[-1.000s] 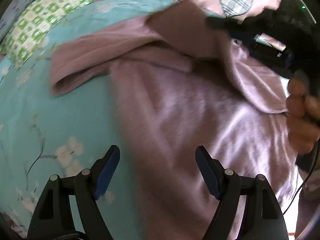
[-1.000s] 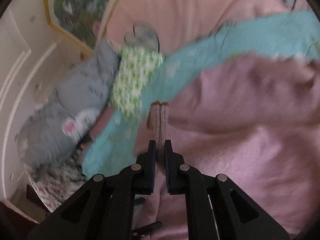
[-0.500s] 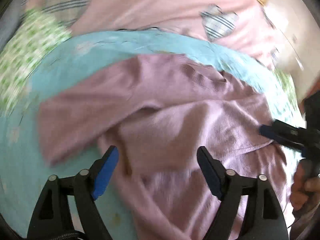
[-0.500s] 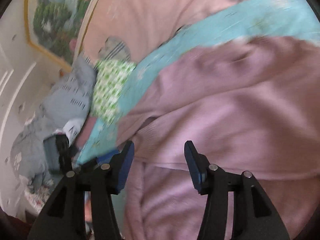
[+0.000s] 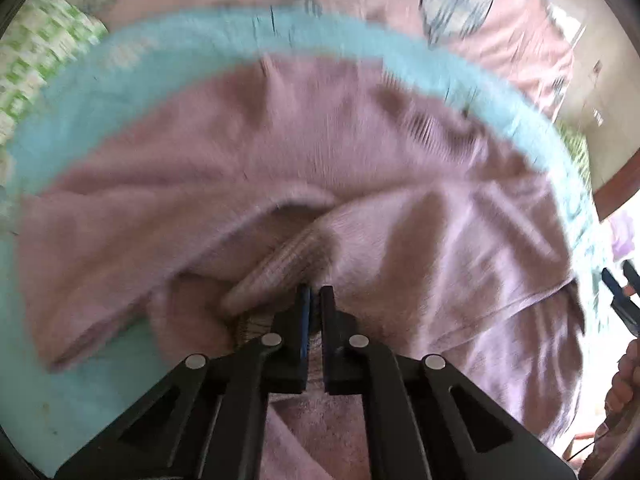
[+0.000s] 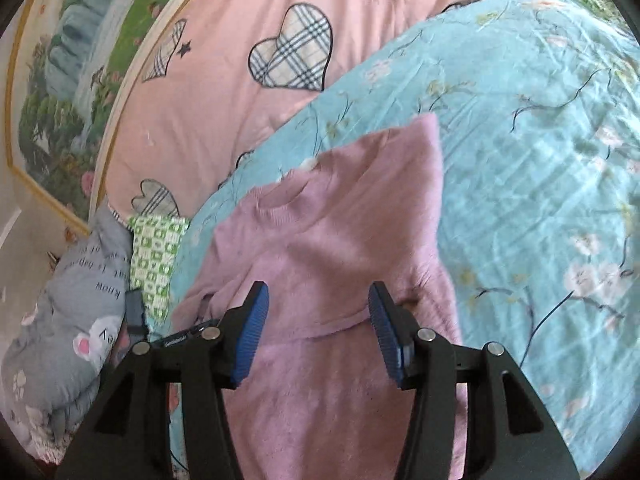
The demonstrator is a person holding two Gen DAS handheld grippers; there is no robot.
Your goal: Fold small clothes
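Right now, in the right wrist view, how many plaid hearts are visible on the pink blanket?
3. One large heart near top centre, one narrow heart to its left, one partly covered heart lower down beside the green checked cloth. More may be hidden.

Two wrist cameras, both close over the bed.
Each looks forward and down along its fingers; both share the mauve sweater [image 5: 360, 168] [image 6: 344, 240] on the turquoise sheet [image 5: 120, 80] [image 6: 520, 140].

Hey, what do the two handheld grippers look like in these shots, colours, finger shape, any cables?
Both are matte black plastic frames with silver rivets at the pivots. The right gripper has flat fingers faced with ribbed blue pads. The left gripper shows the same blue on its fingers. A thin black cable runs beside the hand.
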